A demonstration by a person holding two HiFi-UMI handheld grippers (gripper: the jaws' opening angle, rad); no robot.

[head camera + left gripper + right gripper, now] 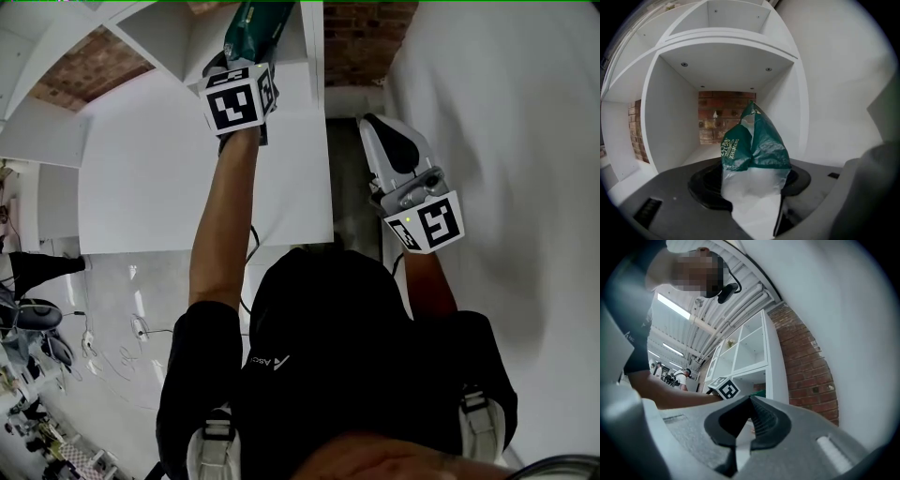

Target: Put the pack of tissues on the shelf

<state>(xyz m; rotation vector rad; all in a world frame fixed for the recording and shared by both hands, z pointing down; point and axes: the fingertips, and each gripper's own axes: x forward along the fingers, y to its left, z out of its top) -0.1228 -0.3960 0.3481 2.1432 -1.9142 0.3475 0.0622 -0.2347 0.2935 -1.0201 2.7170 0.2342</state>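
A: Where do we have the pack of tissues (757,145)?

B: Our left gripper (749,190) pinches its soft, light, slippery wrapper end at the shelf (726,56) cubby's front edge. Our right gripper (749,418) is closed and empty.

I think I am looking into a large industrial hall that is used as a lab or test space, and not into a home. In the right gripper view the ceiling (722,305) is high and of bare metal, with long strip lights (672,305), and a person (685,376) stands far back in the hall. The wall (806,362) is of rough red brick, and a plain white shelf unit (750,348) of open cubes stands against it. In the head view the floor (112,281) is pale and shiny, loose cables (122,352) lie over it, and dark gear (33,319) stands at the left edge
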